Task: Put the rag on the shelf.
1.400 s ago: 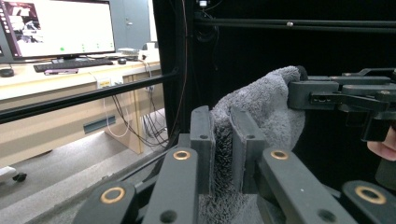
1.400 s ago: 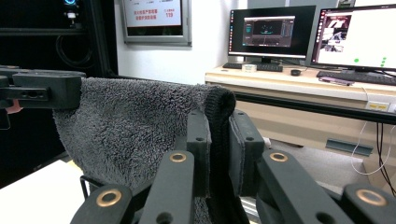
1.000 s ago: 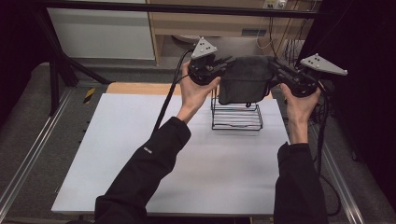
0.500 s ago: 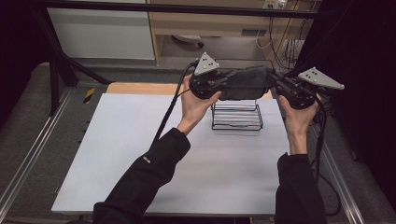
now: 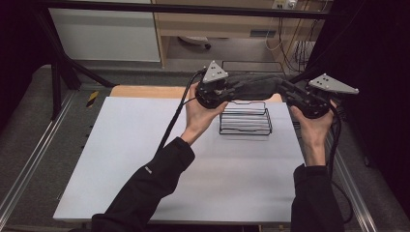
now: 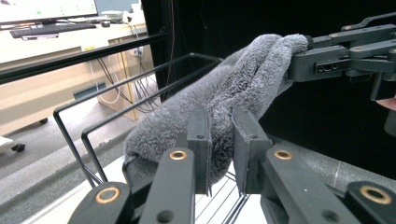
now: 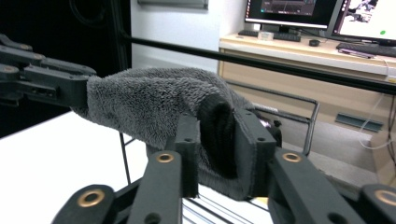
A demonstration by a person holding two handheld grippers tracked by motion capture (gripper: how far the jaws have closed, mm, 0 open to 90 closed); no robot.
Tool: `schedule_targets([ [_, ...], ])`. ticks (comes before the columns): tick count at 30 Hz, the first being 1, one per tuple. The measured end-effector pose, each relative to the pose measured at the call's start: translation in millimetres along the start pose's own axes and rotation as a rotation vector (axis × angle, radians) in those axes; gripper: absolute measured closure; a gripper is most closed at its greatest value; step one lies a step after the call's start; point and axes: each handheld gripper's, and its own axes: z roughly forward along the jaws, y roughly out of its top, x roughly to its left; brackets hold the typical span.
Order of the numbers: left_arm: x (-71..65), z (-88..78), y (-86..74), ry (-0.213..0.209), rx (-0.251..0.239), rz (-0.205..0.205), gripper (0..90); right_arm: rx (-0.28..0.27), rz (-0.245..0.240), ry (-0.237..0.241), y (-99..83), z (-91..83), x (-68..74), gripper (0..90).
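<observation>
A grey fluffy cloth point(image 5: 256, 86) is stretched level between my two grippers, just above a black wire rack point(image 5: 245, 121) on the white table point(image 5: 145, 159). My left gripper point(image 5: 233, 90) is shut on the cloth's left end; in the left gripper view the cloth point(image 6: 243, 79) runs from my jaws point(image 6: 222, 116) to the other gripper point(image 6: 301, 58). My right gripper point(image 5: 286, 91) holds the right end. Its jaws point(image 7: 217, 116) have just been opening, with a thick fold of cloth point(image 7: 154, 102) still filling the gap and touching both pads.
The rack's wire frame point(image 6: 93, 135) stands right under the cloth, near the table's far edge. Black frame bars point(image 5: 63, 72) stand at the left and along the back. A desk with monitors point(image 7: 299, 14) lies beyond.
Both hands have sunk a little towards the rack and drawn apart. The cloth, bunched and hanging a second ago, is now pulled out long and flat between the grippers.
</observation>
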Motion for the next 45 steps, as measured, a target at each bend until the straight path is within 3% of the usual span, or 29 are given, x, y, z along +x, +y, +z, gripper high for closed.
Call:
schedule_targets([
  [12, -7.8, -4.8, -4.0, 0.002, 0.075, 0.042, 74.7, 0.098, 0.034, -0.007, -6.2, -4.8, 1.9, 53.4],
  [28, -7.9, -4.0, -18.4, -0.007, 0.176, 0.017, 65.1, 0.190, 0.054, -0.033, -24.0, -3.9, 0.5, 27.9],
  [35, -7.2, -1.2, -28.5, -0.002, 0.196, 0.007, 60.3, 0.221, 0.053, -0.019, -39.1, -0.3, 3.5, 18.4],
  [45, -0.5, 1.4, -59.4, -0.023, 0.297, -0.044, 40.8, 0.227, 0.065, 0.005, -63.6, 2.1, 8.4, 8.7],
])
